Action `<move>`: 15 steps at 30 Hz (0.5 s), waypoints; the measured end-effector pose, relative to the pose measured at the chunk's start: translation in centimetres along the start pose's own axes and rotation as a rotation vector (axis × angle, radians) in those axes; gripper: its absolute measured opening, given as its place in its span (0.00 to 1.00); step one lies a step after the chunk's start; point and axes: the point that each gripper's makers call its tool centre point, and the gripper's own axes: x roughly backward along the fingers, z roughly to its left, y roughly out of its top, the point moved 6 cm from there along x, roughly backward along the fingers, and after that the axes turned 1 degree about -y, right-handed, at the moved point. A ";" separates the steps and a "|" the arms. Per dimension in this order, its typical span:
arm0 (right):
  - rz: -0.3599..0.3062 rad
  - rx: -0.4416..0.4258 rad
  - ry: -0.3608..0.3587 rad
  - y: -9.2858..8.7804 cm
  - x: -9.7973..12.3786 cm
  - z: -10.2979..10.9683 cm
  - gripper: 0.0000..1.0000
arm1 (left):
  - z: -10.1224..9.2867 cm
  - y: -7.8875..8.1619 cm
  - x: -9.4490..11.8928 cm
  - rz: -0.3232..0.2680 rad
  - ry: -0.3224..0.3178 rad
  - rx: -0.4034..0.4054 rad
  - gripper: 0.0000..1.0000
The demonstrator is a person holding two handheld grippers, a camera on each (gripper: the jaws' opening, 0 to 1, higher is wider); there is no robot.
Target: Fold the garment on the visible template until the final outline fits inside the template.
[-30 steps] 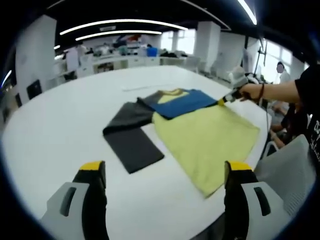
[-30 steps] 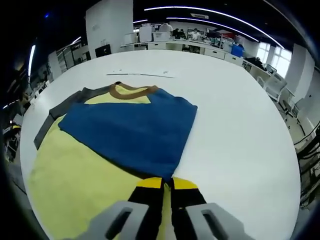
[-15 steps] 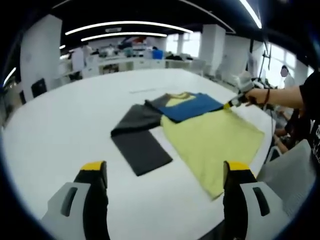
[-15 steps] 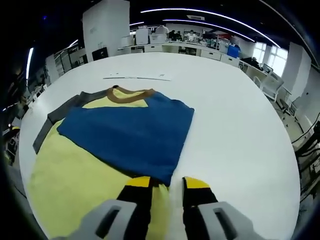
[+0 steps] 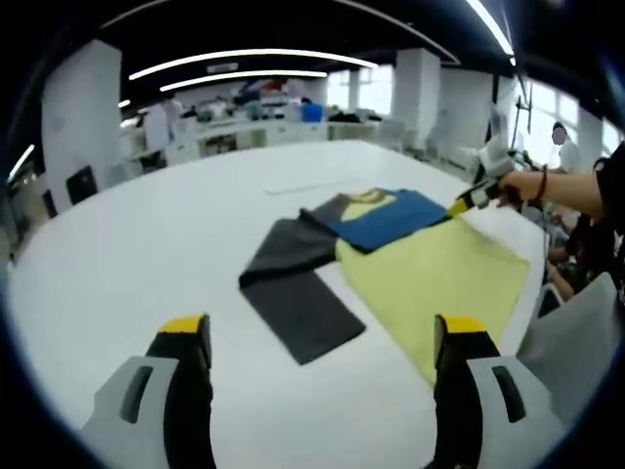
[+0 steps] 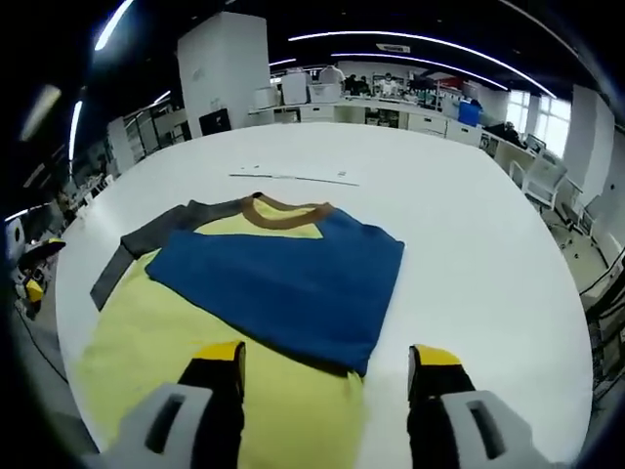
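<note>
Jaws of the left gripper [image 5: 322,347] stand wide apart with nothing between them, raised above the white tabletop [image 5: 146,244] and well short of the garment [image 5: 391,254]. From the left gripper view the garment is a long-sleeved shirt lying flat: a yellow body, one dark grey sleeve [image 5: 293,288] bent at the elbow and spread out to the side, and a blue sleeve [image 5: 391,215] laid across the chest near the collar. At the far side a person's hand [image 5: 522,186] holds the right gripper [image 5: 471,200] just at the shirt's far edge, beside the blue panel.

From the right gripper view the right gripper's jaws are also parted and empty, one over the yellow cloth and one over bare tabletop, with the corner of the blue sleeve [image 6: 283,283] lying between them but not pinched. The brown collar [image 6: 283,207] sits at the far end, the grey sleeve [image 6: 137,256] runs along the far-left edge, and a thin pale strip [image 6: 293,177] lies on the tabletop beyond the shirt. I cannot make out a template outline in either view.

My reading: one sleeve fold is done. Left are the grey sleeve, which the left gripper is placed to take, and then folding the body shorter
</note>
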 end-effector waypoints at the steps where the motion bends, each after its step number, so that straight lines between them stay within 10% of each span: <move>1: -0.005 0.009 0.015 0.1 0.3 0.3 0.74 | 0.1 0.1 -0.1 -0.001 0.000 -0.003 0.91; 15: -0.083 0.028 0.133 1.5 4.3 3.3 1.00 | 2.2 1.5 -2.3 -0.015 0.021 -0.004 0.84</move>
